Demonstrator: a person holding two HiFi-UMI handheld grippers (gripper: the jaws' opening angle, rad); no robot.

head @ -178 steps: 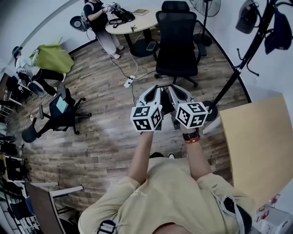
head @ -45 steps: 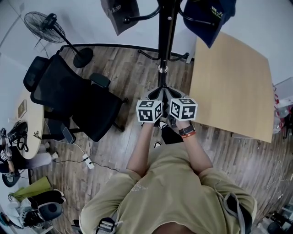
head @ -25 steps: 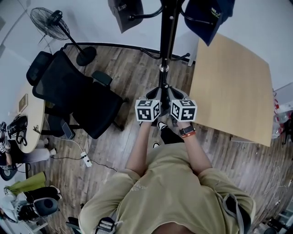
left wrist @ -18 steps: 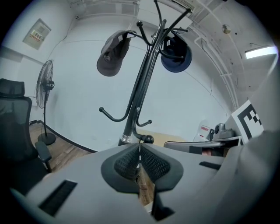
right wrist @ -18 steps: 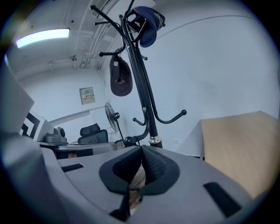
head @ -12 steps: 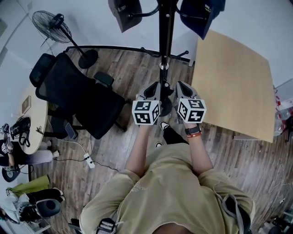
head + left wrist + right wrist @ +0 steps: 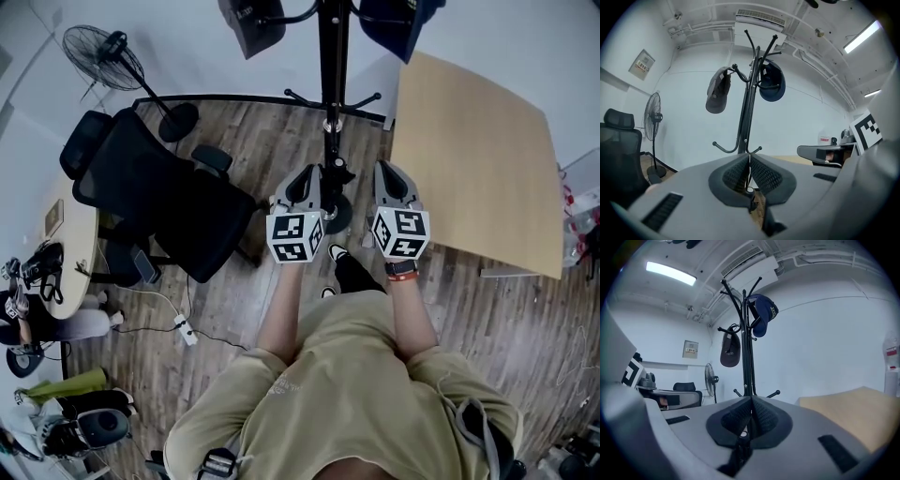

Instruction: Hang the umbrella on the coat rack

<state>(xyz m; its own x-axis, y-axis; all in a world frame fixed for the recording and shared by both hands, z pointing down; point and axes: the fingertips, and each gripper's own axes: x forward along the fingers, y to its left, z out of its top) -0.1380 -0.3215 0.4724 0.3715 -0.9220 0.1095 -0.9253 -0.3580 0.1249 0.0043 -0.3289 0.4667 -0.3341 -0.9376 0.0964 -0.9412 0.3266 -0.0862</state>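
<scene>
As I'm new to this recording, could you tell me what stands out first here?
A black coat rack stands straight ahead of both grippers, a dark cap and a navy cap hanging on its upper hooks. The left gripper and right gripper flank its base, fingers shut on nothing.

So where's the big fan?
The black standing fan is at the head view's top left, against the white wall, just behind the black office chair and left of the black coat rack.

Dark rack over a brown floor
A black metal coat rack, grey fabric cap, navy fabric cap, pale tan wooden table, brown streaked plank floor.
</scene>
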